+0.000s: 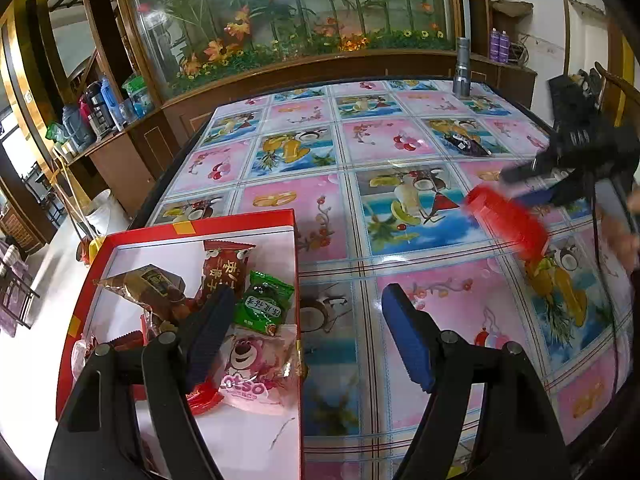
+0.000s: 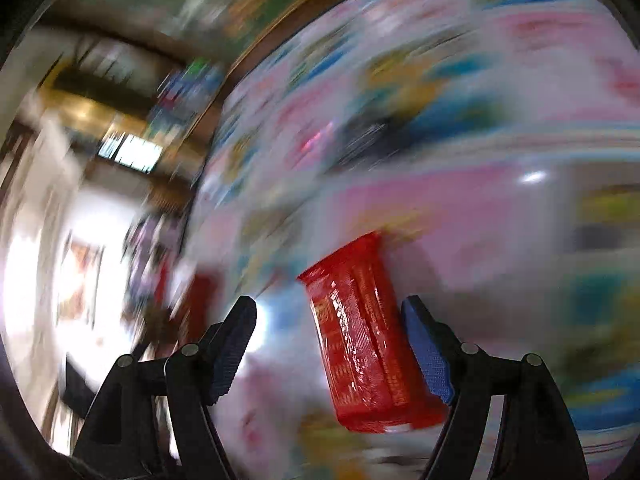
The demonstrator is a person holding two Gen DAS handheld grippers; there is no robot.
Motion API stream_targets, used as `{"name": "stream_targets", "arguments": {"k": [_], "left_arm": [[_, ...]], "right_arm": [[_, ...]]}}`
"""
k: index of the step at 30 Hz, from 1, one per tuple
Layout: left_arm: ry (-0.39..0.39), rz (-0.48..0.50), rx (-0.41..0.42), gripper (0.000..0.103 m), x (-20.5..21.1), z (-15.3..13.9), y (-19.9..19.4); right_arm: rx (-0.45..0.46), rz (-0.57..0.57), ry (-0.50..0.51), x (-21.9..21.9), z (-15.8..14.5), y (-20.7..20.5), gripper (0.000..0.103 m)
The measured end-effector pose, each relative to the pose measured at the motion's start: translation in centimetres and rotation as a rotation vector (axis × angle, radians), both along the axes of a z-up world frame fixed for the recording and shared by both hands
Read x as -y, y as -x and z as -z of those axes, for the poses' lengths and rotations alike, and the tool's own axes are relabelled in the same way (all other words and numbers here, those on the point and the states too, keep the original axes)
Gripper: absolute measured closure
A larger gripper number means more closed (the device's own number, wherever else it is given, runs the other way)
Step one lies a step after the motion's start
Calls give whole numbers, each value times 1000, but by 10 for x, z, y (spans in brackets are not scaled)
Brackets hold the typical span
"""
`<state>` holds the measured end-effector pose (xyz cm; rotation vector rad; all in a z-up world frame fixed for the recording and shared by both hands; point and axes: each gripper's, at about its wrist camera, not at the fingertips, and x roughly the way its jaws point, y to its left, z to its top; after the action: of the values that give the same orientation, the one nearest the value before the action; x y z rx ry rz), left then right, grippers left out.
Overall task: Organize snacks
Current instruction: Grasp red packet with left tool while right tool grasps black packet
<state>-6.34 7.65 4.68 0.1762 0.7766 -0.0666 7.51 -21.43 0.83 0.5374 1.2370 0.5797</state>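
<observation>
**Red snack pack by the right gripper, box of snacks at the left**

The left hand-held gripper (image 1: 308, 336) is spread wide with nothing in it, low in the frame. Under its left finger sits a red cardboard box (image 1: 240, 222) of crinkly snack bags. The shiny red plastic snack pack (image 2: 364, 340) leans on one blue pad of the right hand-held gripper (image 2: 332, 352); its grip is unclear. The bench (image 1: 400, 152) wears a glossy fruit-picture cloth.
</observation>
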Motion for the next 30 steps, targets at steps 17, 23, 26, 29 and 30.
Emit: {"name": "stream_targets", "arguments": {"k": [17, 23, 26, 29, 30], "left_arm": [[68, -27, -12, 27, -36, 1, 5], [67, -16, -15, 27, -33, 1, 10], [66, -13, -17, 27, -29, 0, 10], [57, -10, -12, 27, -22, -2, 13], [56, -10, -11, 27, -20, -3, 14]], "right_arm": [[275, 373, 314, 6, -34, -46, 25], [263, 362, 513, -33, -11, -69, 29], [312, 345, 651, -47, -6, -70, 45], [340, 312, 715, -49, -4, -67, 53], [336, 304, 716, -48, -5, -66, 55]]}}
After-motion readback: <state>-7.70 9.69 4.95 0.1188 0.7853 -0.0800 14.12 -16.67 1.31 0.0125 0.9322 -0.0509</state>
